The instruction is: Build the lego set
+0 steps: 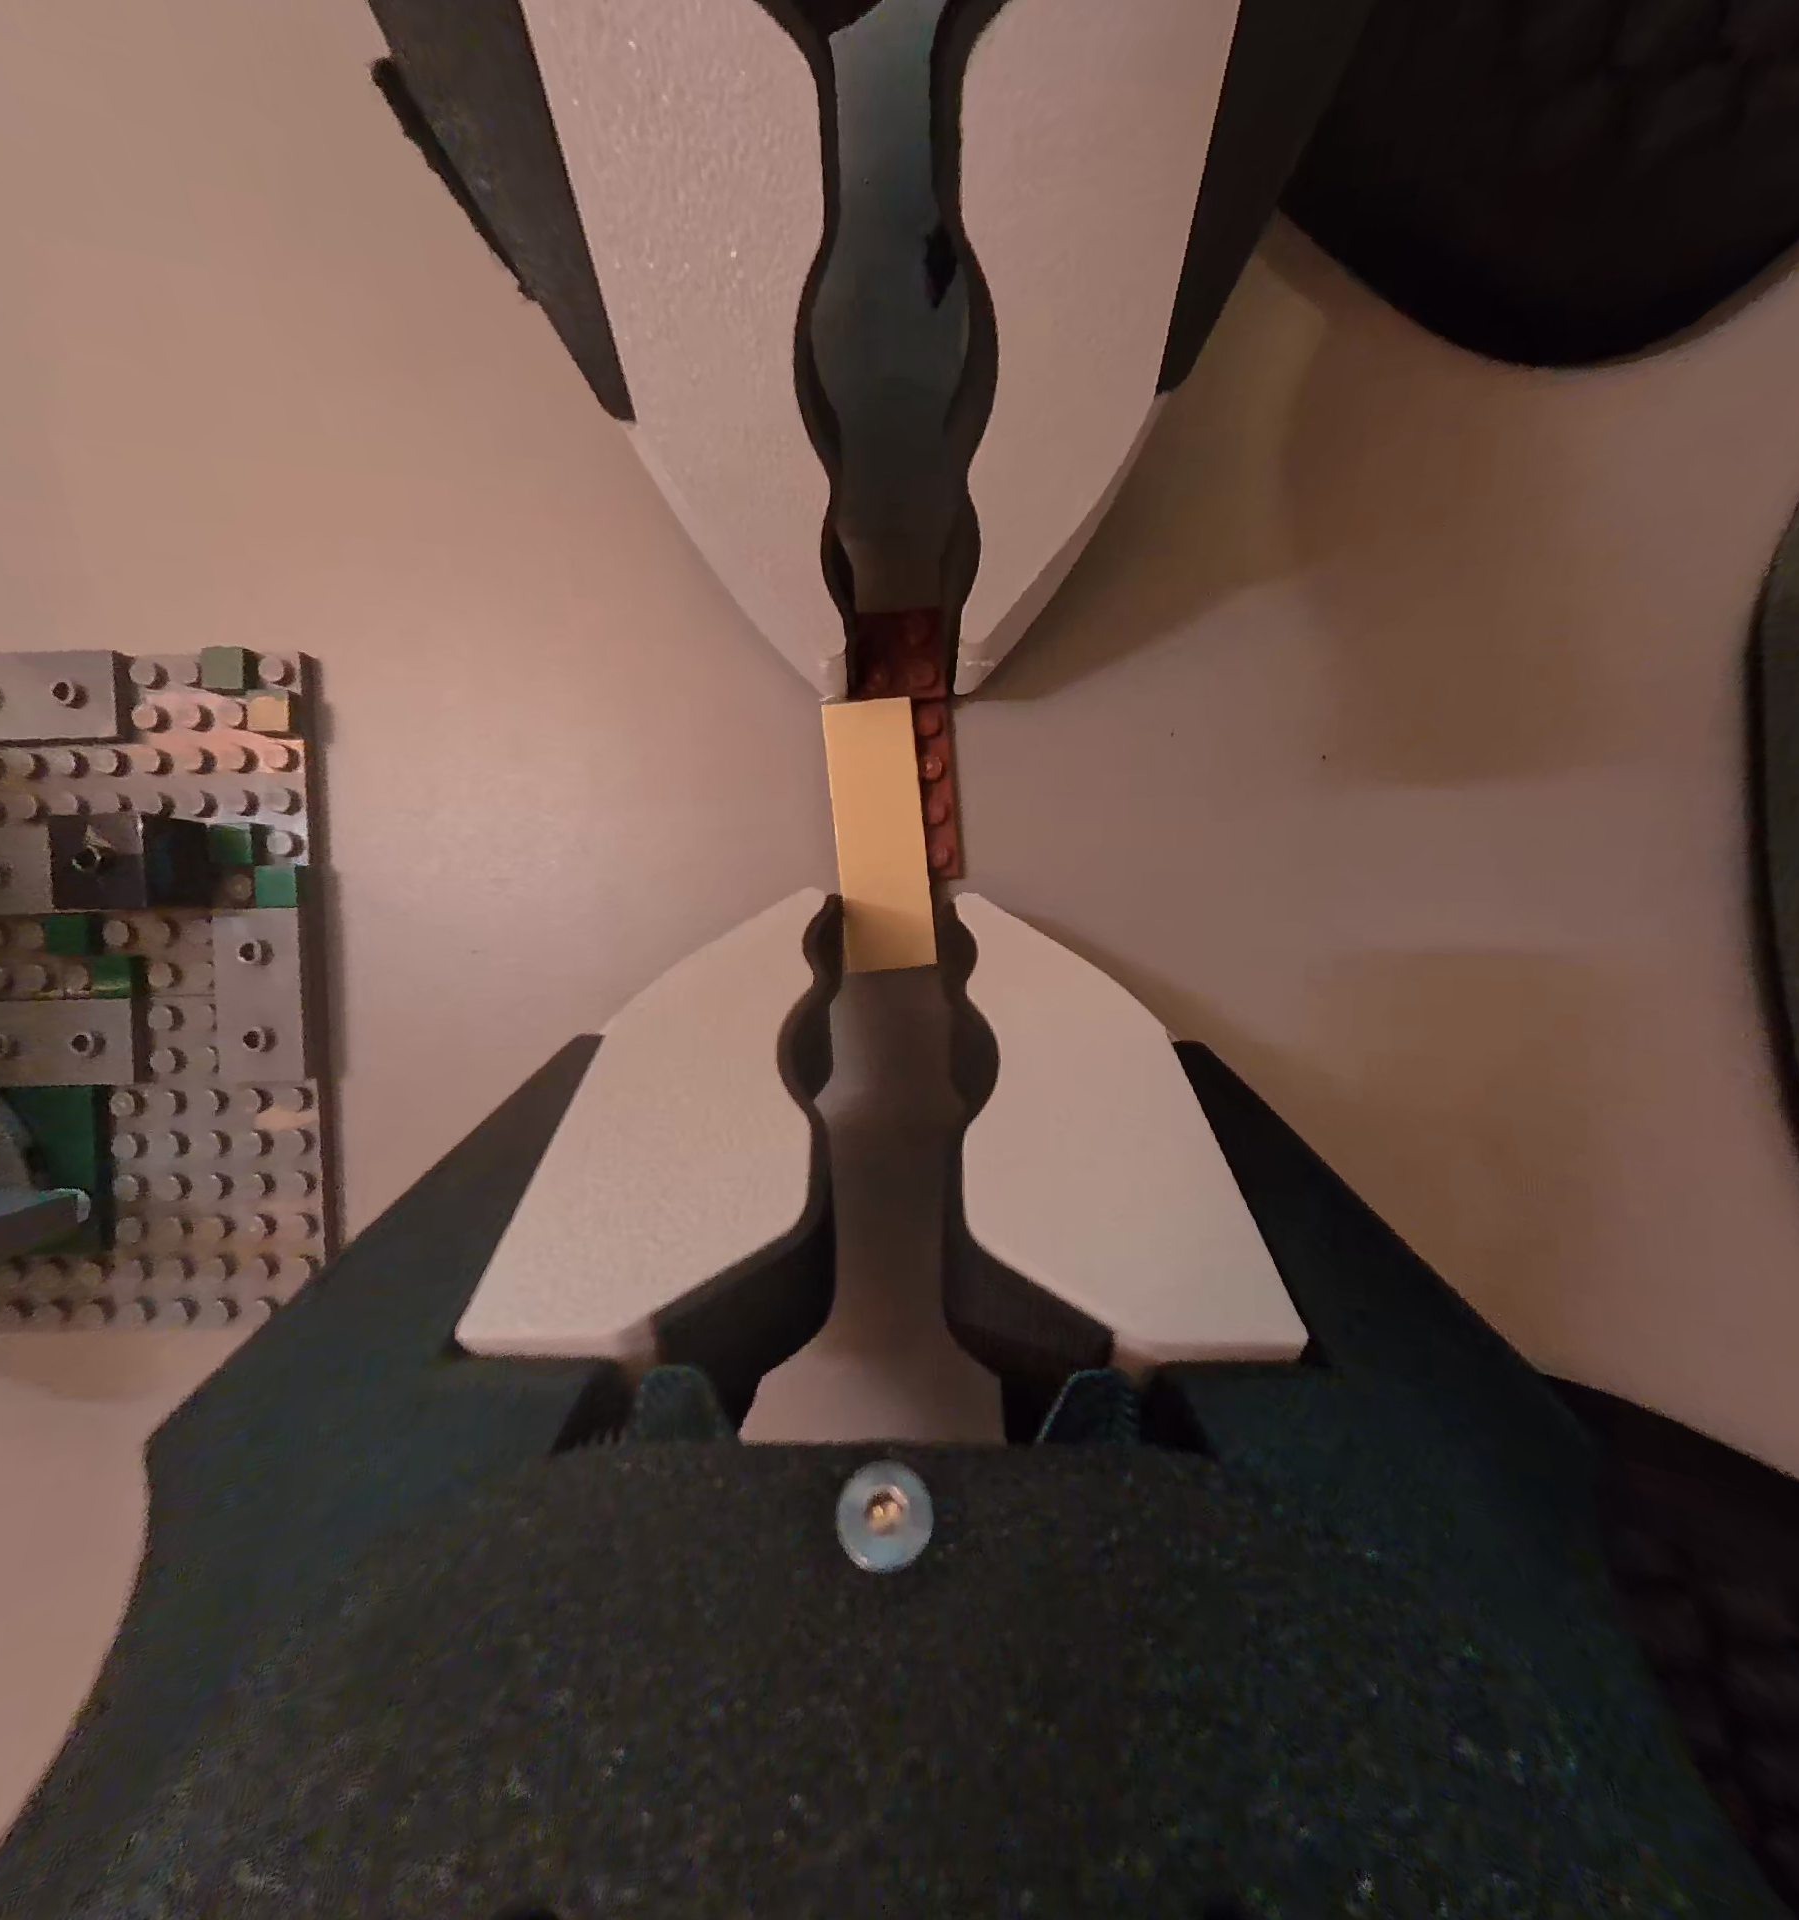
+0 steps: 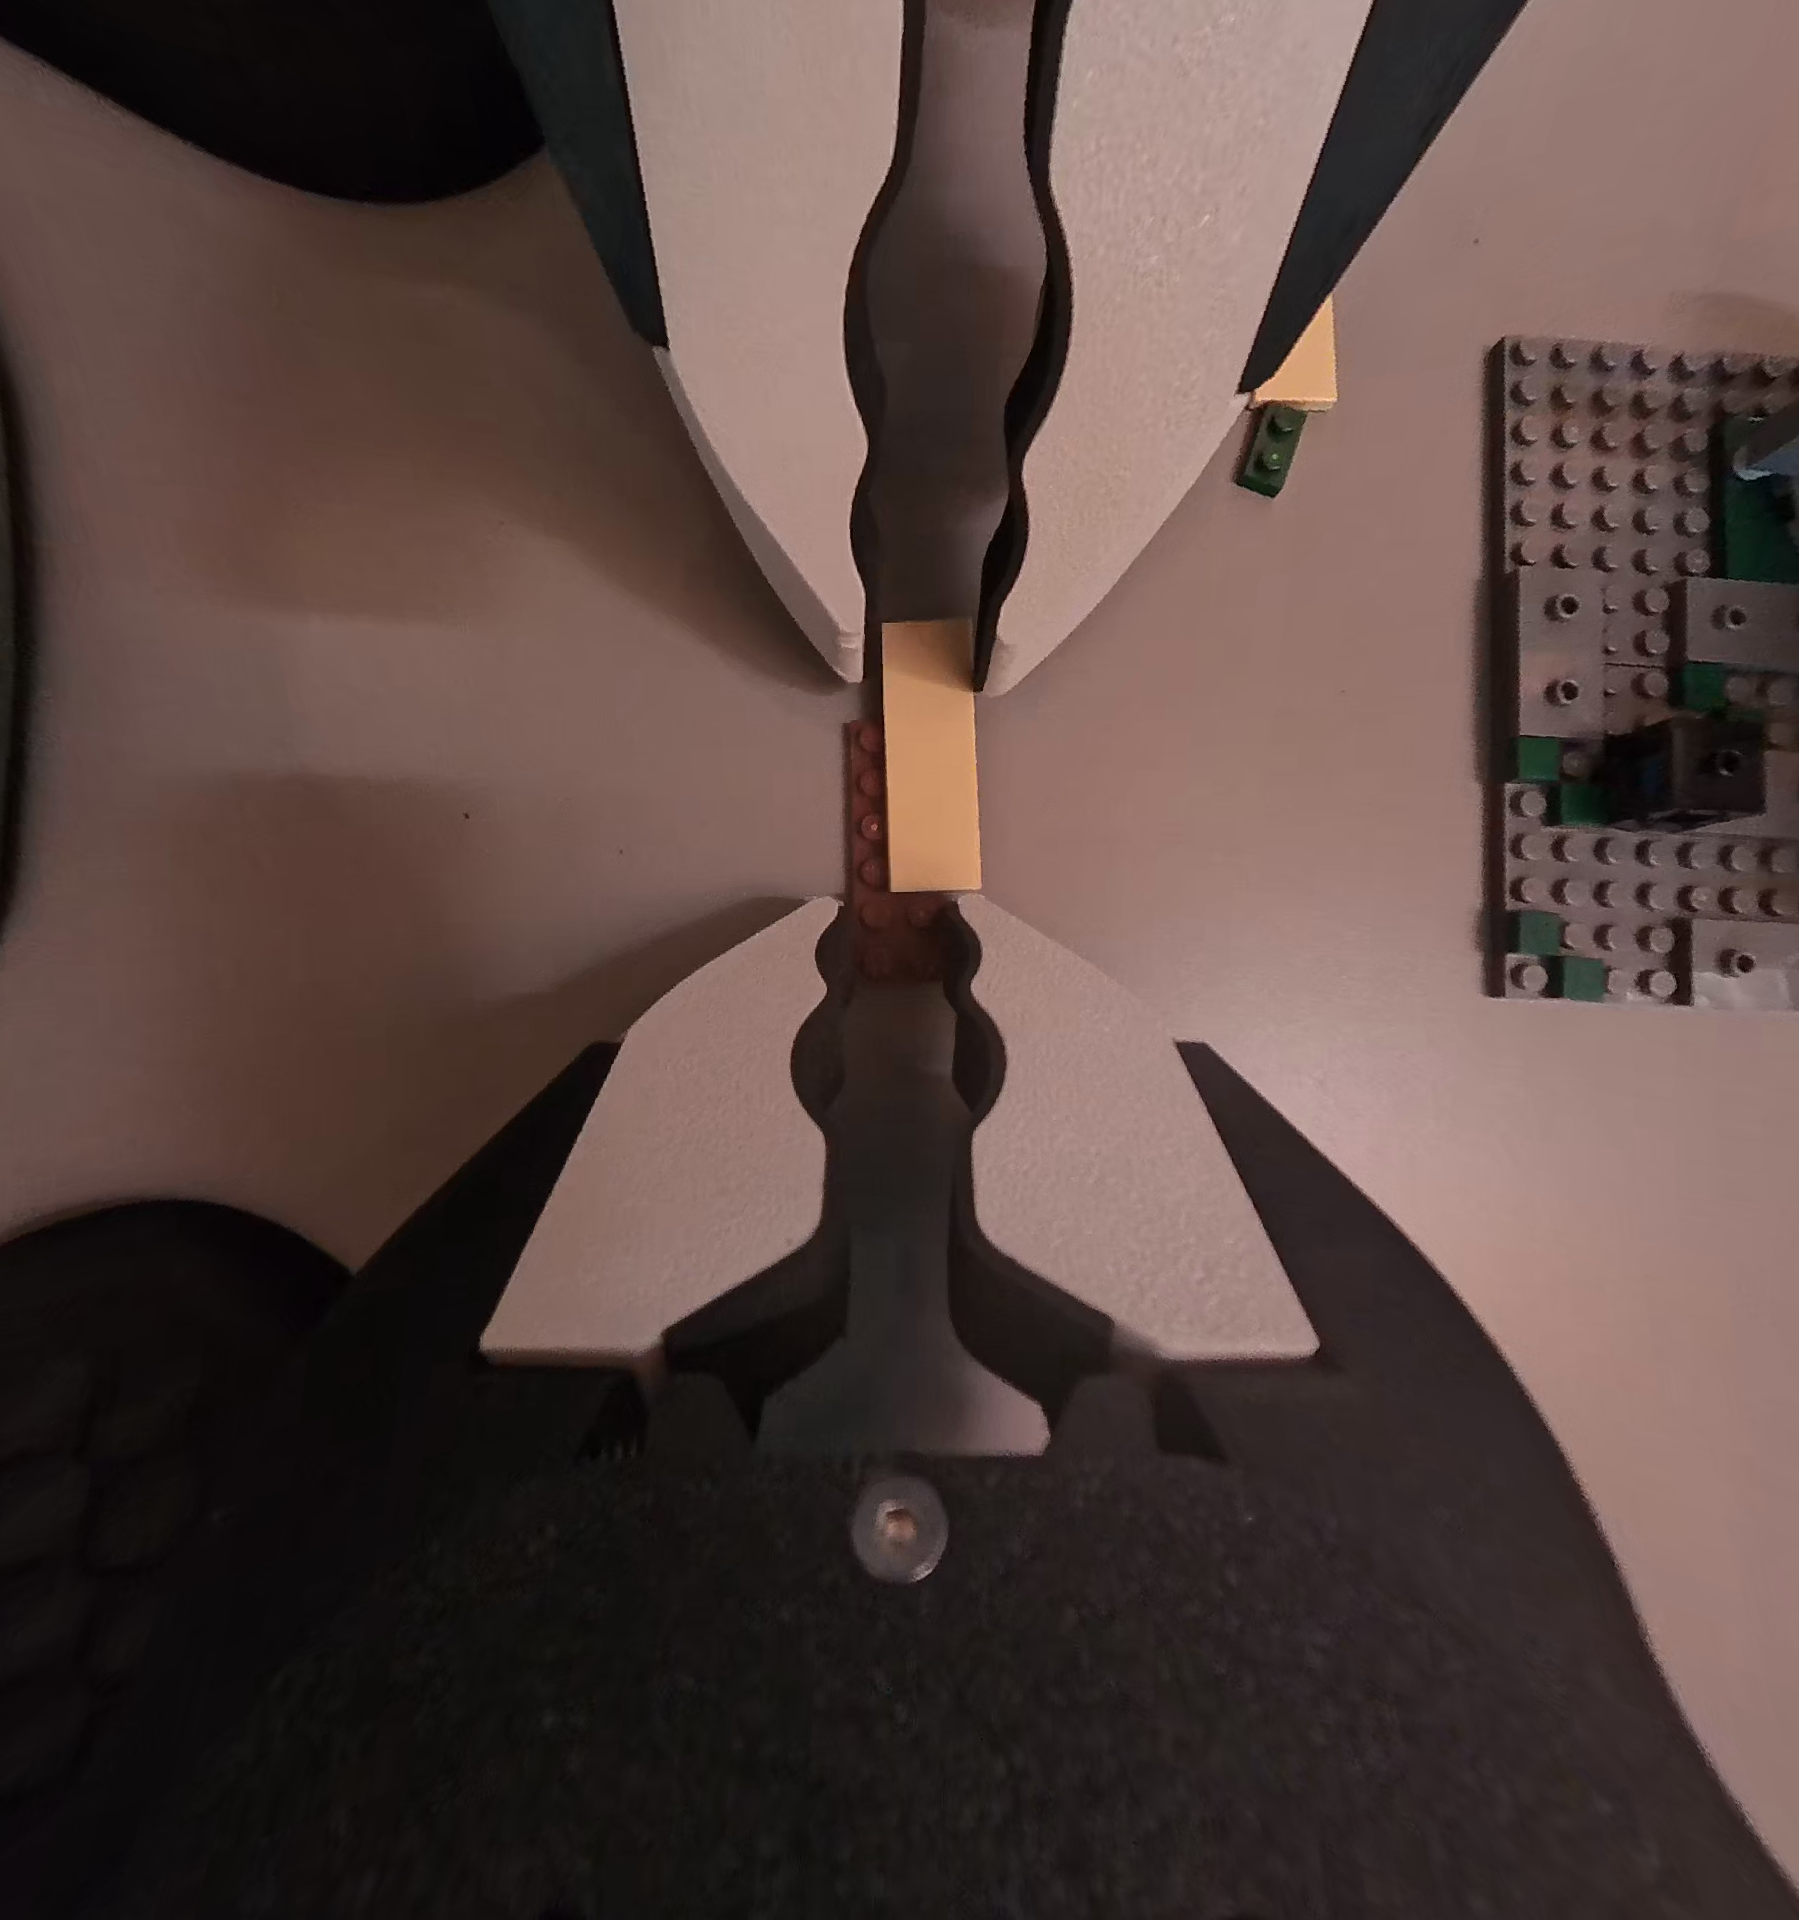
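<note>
My left gripper (image 1: 890, 914) is shut on the near end of a smooth tan tile (image 1: 879, 831). My right gripper (image 2: 900, 925) is shut on the end of a brown studded plate (image 2: 866, 821). The two grippers face each other tip to tip above the pale table. The tan tile (image 2: 931, 790) lies lengthwise over the brown plate (image 1: 939, 790), offset so one row of brown studs shows beside it. The right gripper (image 1: 900, 665) shows at the top of the left wrist view, the left gripper (image 2: 921, 665) at the top of the right wrist view.
A grey baseplate (image 1: 220, 1195) with grey, green and black bricks lies to the side on the table and also shows in the right wrist view (image 2: 1601, 468). A loose green plate (image 2: 1271, 447) and a tan piece (image 2: 1300, 364) lie near it. Dark rounded objects (image 1: 1601, 156) sit at the table's edges. One gripper's finger ends stand about 4 cm off the other's.
</note>
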